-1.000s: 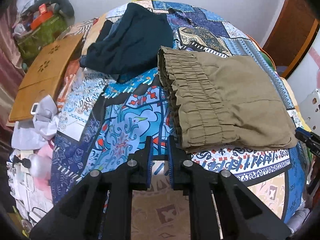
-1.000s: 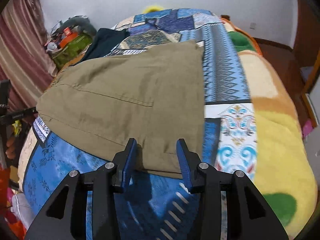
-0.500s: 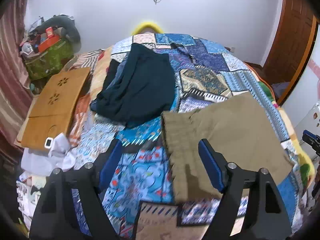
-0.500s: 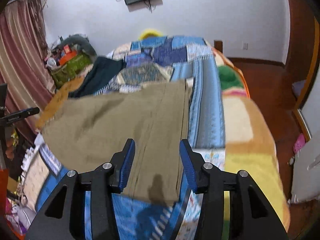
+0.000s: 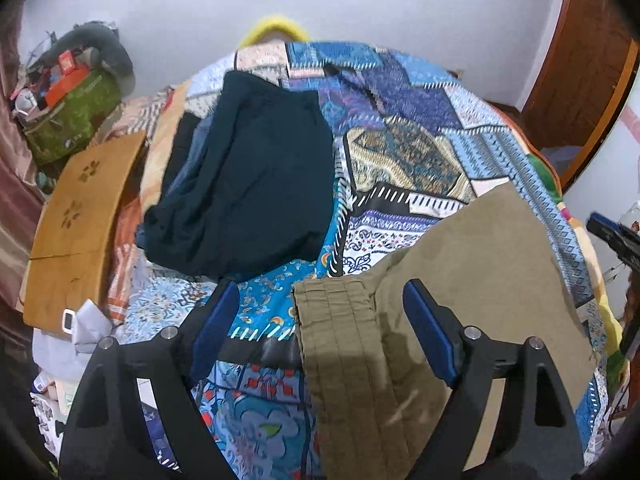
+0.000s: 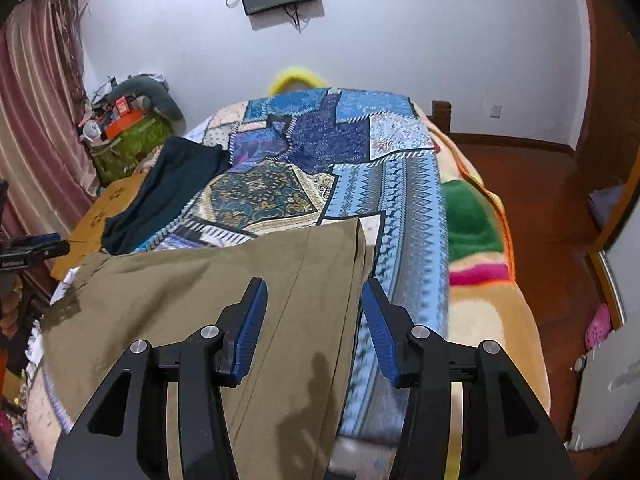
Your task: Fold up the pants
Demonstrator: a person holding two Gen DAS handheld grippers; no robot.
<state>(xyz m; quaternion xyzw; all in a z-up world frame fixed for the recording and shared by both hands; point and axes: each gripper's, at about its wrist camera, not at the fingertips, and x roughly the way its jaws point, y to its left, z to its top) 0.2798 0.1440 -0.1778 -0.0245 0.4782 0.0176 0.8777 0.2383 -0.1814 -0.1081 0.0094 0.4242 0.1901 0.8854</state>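
Observation:
Folded olive-khaki pants (image 5: 460, 280) lie flat on the patterned bedspread (image 5: 400, 152), elastic waistband (image 5: 336, 320) toward the left gripper. My left gripper (image 5: 320, 320) is open and empty, raised above the waistband end. In the right wrist view the pants (image 6: 224, 292) spread across the near bed. My right gripper (image 6: 312, 324) is open and empty, held above the pants' right edge. Neither gripper touches the cloth.
A dark teal garment (image 5: 248, 176) lies on the bed's left (image 6: 160, 196). A wooden board (image 5: 76, 216), a green bag (image 5: 68, 120) and clutter sit left of the bed. A fleece blanket (image 6: 476, 240) hangs over the right side; the wooden floor (image 6: 540, 208) lies beyond.
Both grippers lifted up and back from the pants. The left gripper, shut a second ago, has opened wide. The right gripper has opened a little wider.

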